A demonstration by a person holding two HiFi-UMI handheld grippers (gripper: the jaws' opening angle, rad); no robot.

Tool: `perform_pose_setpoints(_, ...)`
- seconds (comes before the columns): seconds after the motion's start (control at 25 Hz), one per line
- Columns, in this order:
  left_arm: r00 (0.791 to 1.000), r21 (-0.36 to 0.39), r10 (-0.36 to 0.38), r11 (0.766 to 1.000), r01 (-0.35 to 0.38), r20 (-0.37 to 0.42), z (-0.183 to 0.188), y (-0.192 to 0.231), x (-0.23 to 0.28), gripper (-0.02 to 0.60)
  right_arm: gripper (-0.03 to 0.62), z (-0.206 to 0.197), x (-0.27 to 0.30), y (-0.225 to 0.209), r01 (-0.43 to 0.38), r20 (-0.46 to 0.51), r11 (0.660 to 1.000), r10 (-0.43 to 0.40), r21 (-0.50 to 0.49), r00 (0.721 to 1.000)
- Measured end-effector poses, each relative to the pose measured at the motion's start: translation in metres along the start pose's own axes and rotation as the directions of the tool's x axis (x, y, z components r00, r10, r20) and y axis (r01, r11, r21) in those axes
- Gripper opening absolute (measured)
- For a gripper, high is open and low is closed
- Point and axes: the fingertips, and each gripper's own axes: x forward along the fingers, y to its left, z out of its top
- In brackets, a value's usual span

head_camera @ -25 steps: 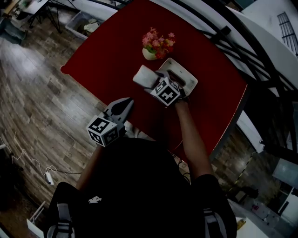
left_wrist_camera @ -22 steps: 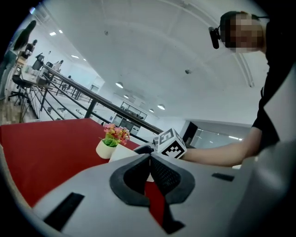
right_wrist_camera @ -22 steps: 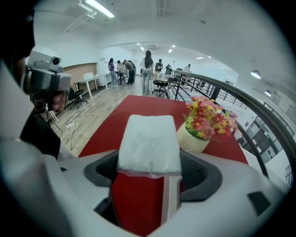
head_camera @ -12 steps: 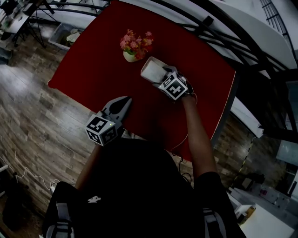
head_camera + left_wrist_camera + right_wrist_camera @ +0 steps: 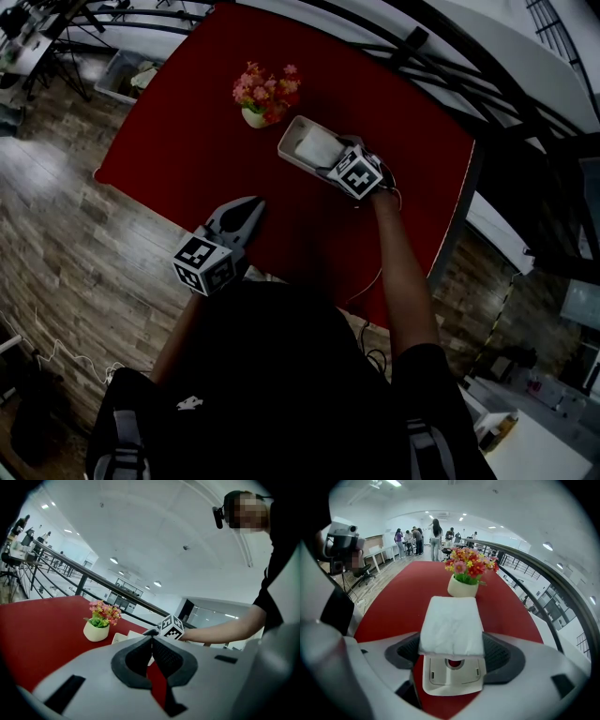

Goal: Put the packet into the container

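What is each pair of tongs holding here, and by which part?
The right tongs grip the white packet by its near end; the left tongs hold nothing.

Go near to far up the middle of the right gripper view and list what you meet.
container → packet → flower pot → people standing far off

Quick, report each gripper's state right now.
Left gripper: closed, holding nothing.
Right gripper: closed on the white packet.
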Motion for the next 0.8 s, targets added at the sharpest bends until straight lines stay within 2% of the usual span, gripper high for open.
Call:
perform_pose_setpoints(0.56,0.997,-0.012,0.076,0.997,-0.076,-0.011,-0.010,0.008,-0.012,0.009,0.417,-0.014,0.029,0.000,-0.070,0.000,0.997,0.070,0.035,0.998)
perform_pose_setpoints(0.8,0.997,-0.010,0.078,0.997,-0.078,-0.007,-0.008,0.006,-0.014,0.009,0.419,-0.015,0.028,-0.001,-0.063,0.016,0.994,0.062,0.093,0.998)
